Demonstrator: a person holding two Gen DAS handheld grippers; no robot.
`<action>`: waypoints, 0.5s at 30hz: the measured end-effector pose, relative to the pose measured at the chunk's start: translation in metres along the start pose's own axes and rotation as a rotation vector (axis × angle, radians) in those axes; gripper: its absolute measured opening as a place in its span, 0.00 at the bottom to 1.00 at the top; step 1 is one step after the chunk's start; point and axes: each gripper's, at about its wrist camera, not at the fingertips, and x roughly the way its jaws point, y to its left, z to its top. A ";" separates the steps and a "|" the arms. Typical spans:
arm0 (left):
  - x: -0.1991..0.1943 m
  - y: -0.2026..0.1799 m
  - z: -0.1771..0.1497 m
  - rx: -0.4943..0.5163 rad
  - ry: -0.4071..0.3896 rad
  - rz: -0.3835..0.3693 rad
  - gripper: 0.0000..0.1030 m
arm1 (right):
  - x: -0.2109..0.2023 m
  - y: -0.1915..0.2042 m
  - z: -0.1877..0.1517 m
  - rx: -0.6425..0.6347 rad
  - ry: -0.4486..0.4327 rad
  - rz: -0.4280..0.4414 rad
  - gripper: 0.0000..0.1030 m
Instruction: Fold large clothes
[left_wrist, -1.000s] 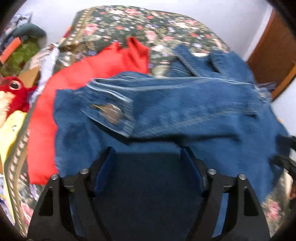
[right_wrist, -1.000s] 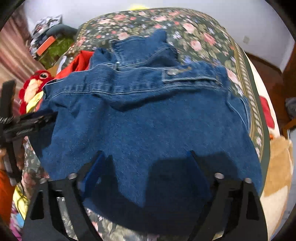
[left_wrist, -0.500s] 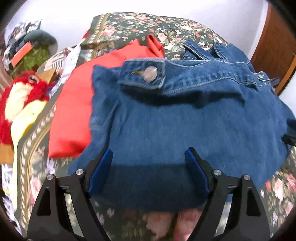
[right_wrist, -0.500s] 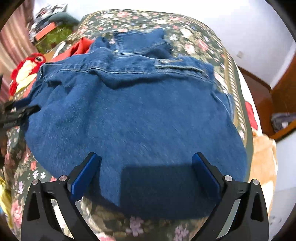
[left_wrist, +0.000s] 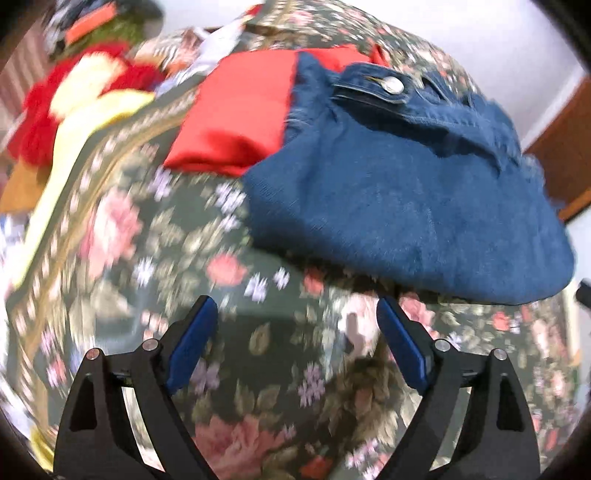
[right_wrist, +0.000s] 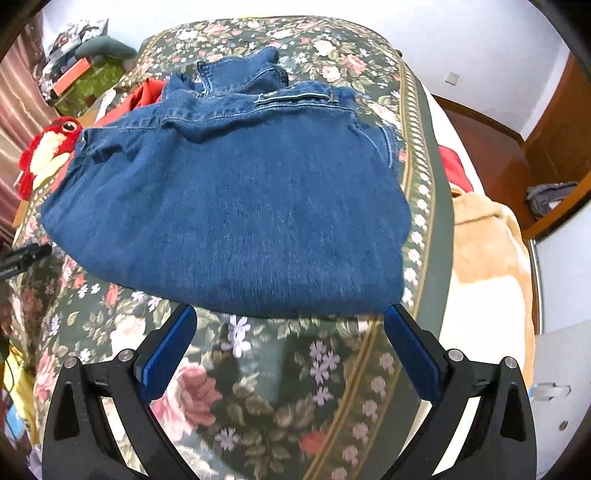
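My left tool (left_wrist: 291, 314) is opening over the floral bedspread (left_wrist: 258, 350) with nothing between its jaws. My right tool (right_wrist: 286, 325) stands wide apart, empty. The folded denim jacket (right_wrist: 229, 206) lies on the bed, just beyond both, partly over a red garment (left_wrist: 240, 114).

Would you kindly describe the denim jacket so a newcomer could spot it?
On the floral bedspread lies a folded denim jacket, overlapping a red garment on its left. It is the only blue item, with a metal button on its cuff.
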 end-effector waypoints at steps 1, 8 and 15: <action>-0.004 0.005 -0.003 -0.029 -0.004 -0.025 0.86 | -0.003 -0.001 -0.001 0.009 -0.005 0.001 0.98; -0.015 0.018 -0.005 -0.242 -0.010 -0.336 0.86 | -0.015 0.000 0.001 0.056 -0.052 0.037 0.98; 0.024 0.007 0.016 -0.381 0.016 -0.461 0.86 | -0.016 0.011 0.005 0.047 -0.071 0.074 0.98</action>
